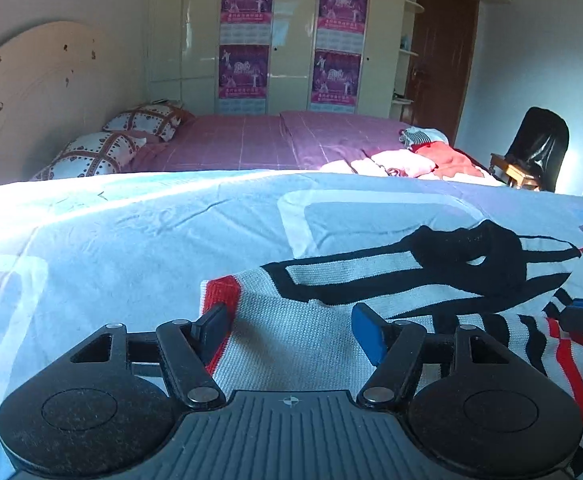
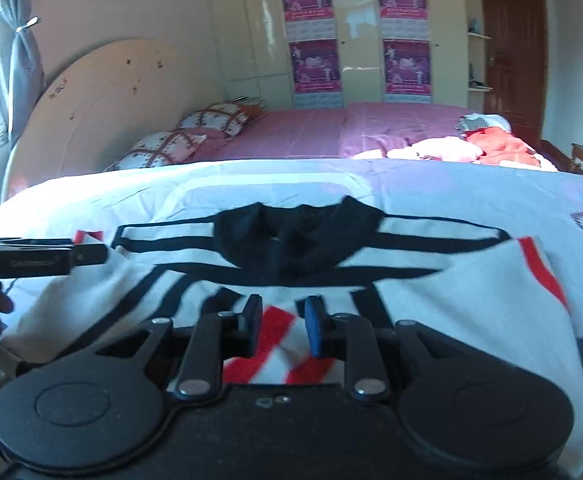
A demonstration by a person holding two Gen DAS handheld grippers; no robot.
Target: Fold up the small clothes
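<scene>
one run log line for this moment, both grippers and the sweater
left gripper: open over sweater | right gripper: part open, sweater between pads, grip unclear | sweater: on bed

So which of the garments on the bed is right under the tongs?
The white knit sweater with black stripes and black collar; the pink and red clothes lie far back on the purple sheet.

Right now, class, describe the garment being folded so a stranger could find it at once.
Start at the pale blue sheet covering the near bed. On it lies a white knitted sweater, directly before the cameras. Its black collar and black and red stripes set it apart from the plain pink and red clothes beyond.
</scene>
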